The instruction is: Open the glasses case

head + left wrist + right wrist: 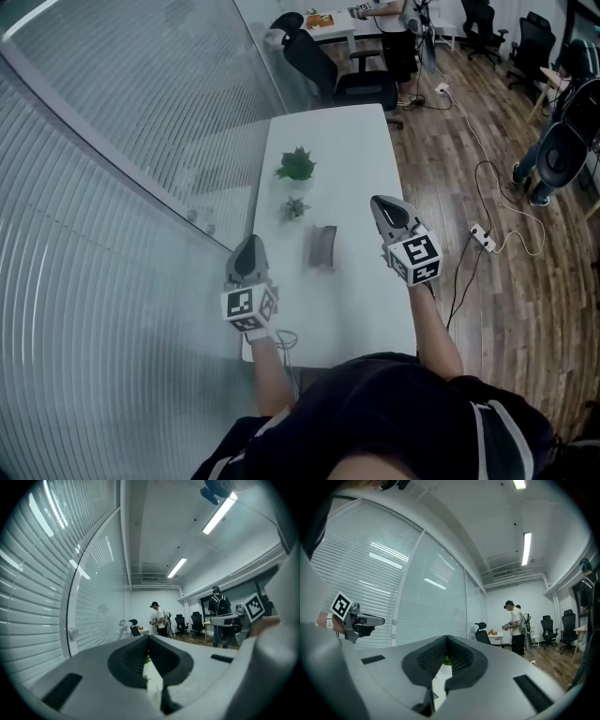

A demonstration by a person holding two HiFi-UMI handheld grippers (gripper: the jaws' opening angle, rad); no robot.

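A grey glasses case (323,248) lies on the white table (356,141), between my two grippers; I cannot tell whether its lid is up. My left gripper (248,244) hovers over the table's left edge, left of the case, jaws together and empty. My right gripper (384,202) hangs right of the case and a little farther away, also shut on nothing. In the left gripper view the left gripper (148,638) points level down the room, and the right gripper (446,638) does the same in its own view. The case is hidden in both gripper views.
Two small green plants (296,166) (295,207) stand on the table beyond the case. A glass wall with blinds (112,187) runs along the left. A black office chair (347,80) sits at the far end. A power strip (483,236) and cables lie on the wood floor.
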